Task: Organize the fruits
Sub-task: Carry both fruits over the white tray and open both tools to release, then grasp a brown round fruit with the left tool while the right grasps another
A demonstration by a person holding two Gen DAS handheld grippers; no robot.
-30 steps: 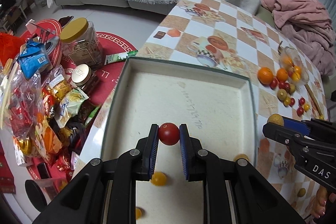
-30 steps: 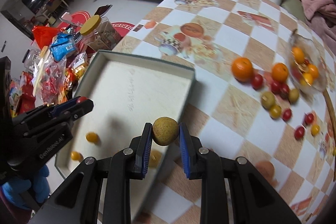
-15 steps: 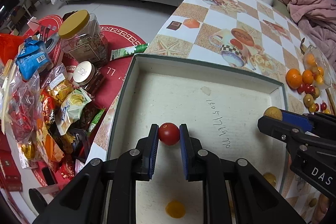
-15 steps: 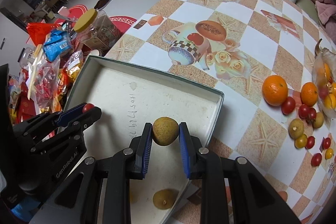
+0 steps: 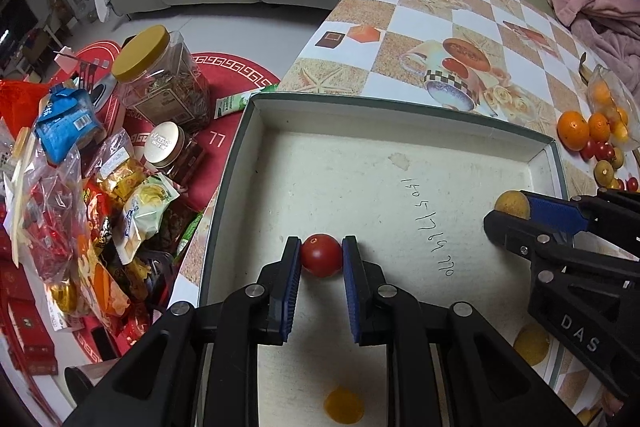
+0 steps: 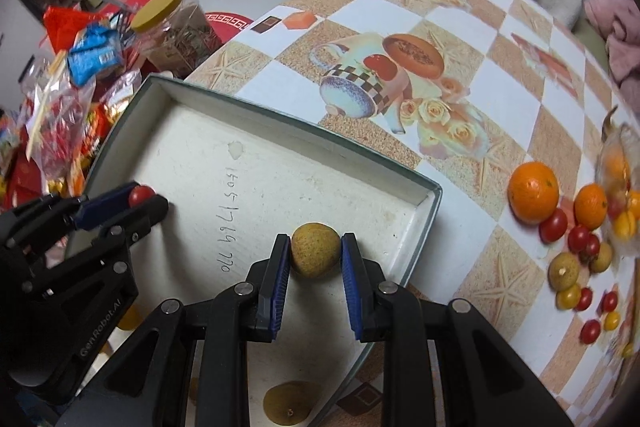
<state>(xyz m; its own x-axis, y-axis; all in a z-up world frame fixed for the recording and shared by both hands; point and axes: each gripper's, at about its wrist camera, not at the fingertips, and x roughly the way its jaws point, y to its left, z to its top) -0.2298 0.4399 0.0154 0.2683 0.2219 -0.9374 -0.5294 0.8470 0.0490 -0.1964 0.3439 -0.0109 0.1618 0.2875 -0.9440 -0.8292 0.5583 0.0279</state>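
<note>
Since a second ago both grippers have come down into the shallow white box (image 5: 400,115), and the brown fruit has crossed from above the table over the box's right wall. The box sits at the table's (image 5: 472,15) left edge. On its floor lie a small yellow fruit (image 5: 343,405) near the front and another brown fruit (image 6: 291,402) by the right wall. Handwritten digits run across the floor, too sloppy to read surely. "DAS" shows on the right gripper's body, "GenRobot.AI" on the left one's. The left gripper (image 5: 321,255) has its pads clamped on a red cherry tomato (image 5: 321,254), low over the box's middle. The right gripper (image 6: 315,255) is clamped on the brown fruit (image 6: 315,251) near the right wall. More fruits (image 6: 568,223) lie loose toward the table's right edge.
</note>
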